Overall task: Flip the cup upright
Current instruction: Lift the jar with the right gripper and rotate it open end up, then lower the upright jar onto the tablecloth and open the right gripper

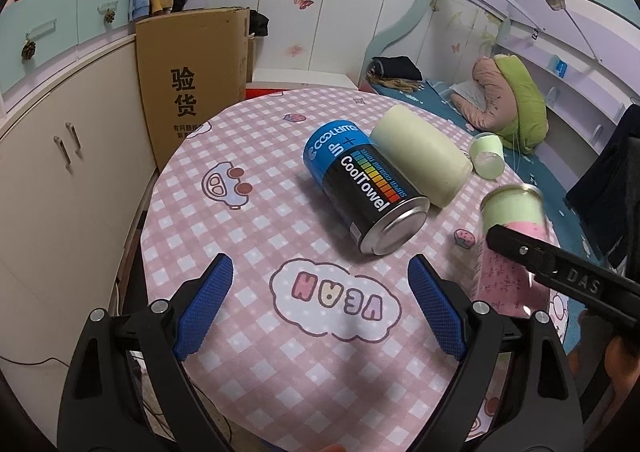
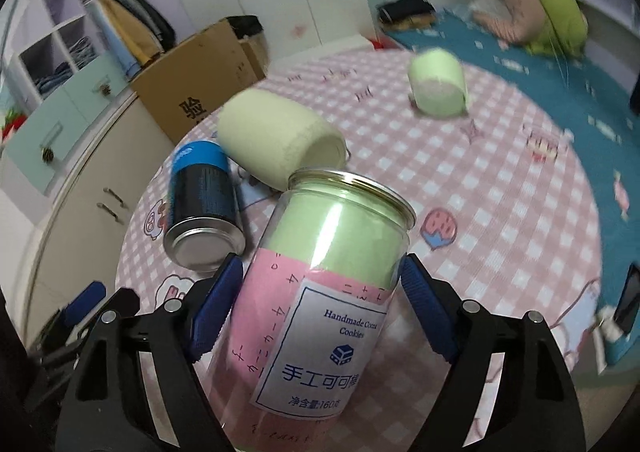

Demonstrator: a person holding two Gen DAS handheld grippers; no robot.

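Cup, in this task, most likely means the clear jar point(image 2: 320, 292) with the pink and green lining and the cookie label, which sits between the blue pads of the right gripper point(image 2: 320, 292), tilted with its metal-rimmed mouth pointing up and away, above the near right part of the table point(image 1: 240, 332). The left pad point(image 2: 218, 308) presses on its wall; the right one seems to touch near the green band, so I judge the claw clenched on the jar, though the contact on that side is not fully clear. To finish the step well, keep the squeeze steady on the smooth wall, roll the wrist until the mouth faces straight up, lower until the base meets the cloth flat, and only then let go; a slippery cylinder held at mid-height could swing or slide if the grip loosens early. Going left to right on the table: the left gripper point(image 1: 320, 316) hovers released and empty over the near edge above a cloud drawing, then a blue and black can point(image 1: 360, 188) lies on its side near the middle, touching a pale cream tumbler point(image 1: 420, 160) also lying down, and a small green cup point(image 1: 486, 160) lies toward the far right edge. The surface is a round top under a pink checked cloth with cartoon prints. Around it are cream cabinets on the left, a cardboard box point(image 1: 192, 84) behind the far left edge, and a bed point(image 1: 540, 100) with blue bedding on the right.
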